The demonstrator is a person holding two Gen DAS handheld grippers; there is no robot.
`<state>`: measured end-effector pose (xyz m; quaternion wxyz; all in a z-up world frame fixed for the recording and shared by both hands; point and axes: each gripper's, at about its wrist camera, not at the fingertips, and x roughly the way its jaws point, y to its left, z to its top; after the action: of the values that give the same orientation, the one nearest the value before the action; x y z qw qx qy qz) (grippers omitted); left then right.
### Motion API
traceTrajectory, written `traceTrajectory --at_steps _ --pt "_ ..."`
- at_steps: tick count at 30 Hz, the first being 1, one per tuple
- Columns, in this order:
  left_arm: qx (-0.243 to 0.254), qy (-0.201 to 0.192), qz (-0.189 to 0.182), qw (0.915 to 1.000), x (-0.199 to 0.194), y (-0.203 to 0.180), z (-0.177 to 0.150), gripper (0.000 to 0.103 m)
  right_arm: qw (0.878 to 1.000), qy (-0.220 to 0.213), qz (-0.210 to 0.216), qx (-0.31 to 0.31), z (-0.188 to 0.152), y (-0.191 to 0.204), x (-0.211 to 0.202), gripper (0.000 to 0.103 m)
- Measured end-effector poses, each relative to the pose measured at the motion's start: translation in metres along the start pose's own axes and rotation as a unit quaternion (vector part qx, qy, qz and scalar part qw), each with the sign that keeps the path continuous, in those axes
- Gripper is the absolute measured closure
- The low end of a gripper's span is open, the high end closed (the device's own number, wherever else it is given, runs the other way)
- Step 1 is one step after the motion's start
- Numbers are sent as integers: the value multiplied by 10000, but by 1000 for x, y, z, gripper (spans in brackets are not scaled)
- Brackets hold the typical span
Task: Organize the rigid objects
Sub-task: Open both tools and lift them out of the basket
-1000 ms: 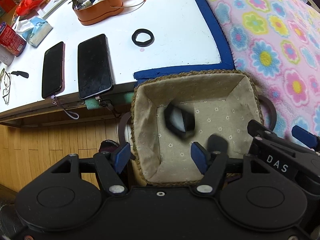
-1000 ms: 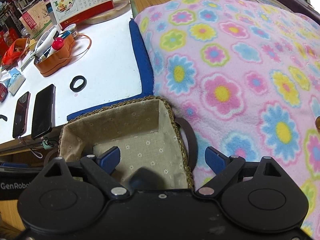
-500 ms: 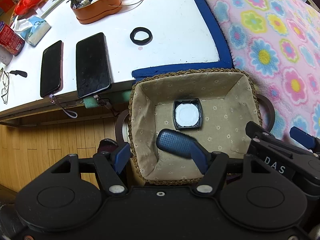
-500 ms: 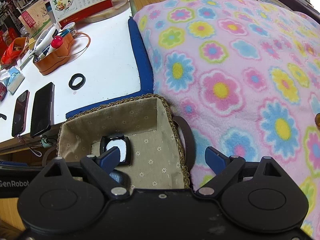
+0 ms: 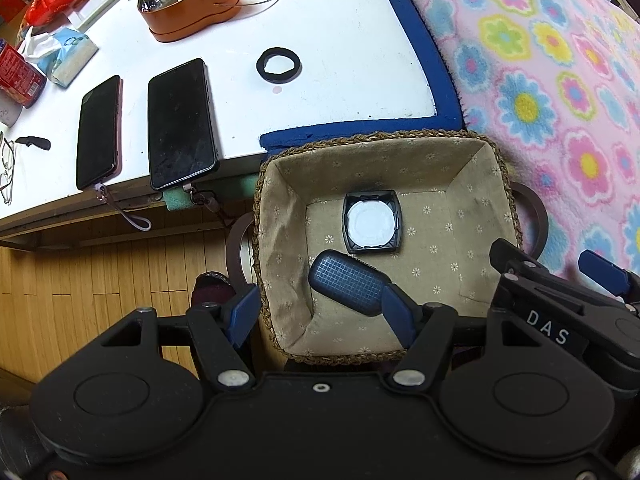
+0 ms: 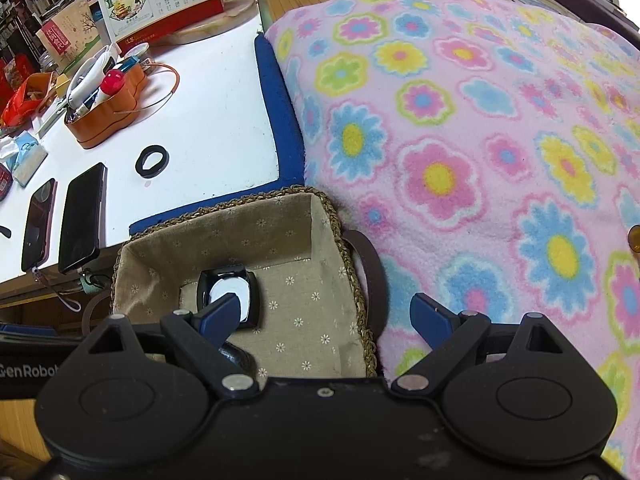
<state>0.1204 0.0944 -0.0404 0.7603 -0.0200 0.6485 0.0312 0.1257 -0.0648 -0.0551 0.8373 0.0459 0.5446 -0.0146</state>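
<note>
Pink fleece with bright flowers [image 6: 460,140] covers the bed on my right, and a white bench with a blue edge [image 5: 340,40] runs off to my left above a wooden plank floor [image 5: 100,280]. Between them sits a woven square basket lined with beige daisy-print cloth [image 5: 476,184]. On its floor lies a black rounded-square case with a white disc inside [image 5: 371,222], flat and face up, near the far wall. Just beside it, toward the near left corner, rests a dark blue oblong object with a fine grid pattern [image 5: 346,287].

My left tongs [image 5: 320,312] point down over the near edge of the basket, the jaws partly apart with nothing between them; one blue finger stands outside the basket's left wall, the other above the lining. My right tongs [image 6: 326,318] stand wide and empty, one finger over the basket and the other over the fleece.

On the bench lie a black rubber ring [image 5: 279,65], two black smartphones side by side [image 5: 180,124] and an orange leather organiser full of small items [image 5: 192,12]. A red desk calendar [image 6: 160,4] stands at the far end.
</note>
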Motion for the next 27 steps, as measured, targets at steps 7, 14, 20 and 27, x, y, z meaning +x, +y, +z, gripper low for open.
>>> traceTrajectory --at_steps 7,14,20,27 --pt "-1 23 -11 10000 0 0 0 39 10000 20 -3 -17 -2 0 0 11" --pt "-5 71 -42 10000 2 1 0 39 10000 35 -2 -6 -4 -1 1 11" --pt "66 -13 -25 10000 -1 1 -2 39 10000 -3 -46 17 -8 -6 -8 11" --pt "457 -225 -99 9987 -11 -11 -6 39 9993 -292 -162 170 -19 -37 -42 9"
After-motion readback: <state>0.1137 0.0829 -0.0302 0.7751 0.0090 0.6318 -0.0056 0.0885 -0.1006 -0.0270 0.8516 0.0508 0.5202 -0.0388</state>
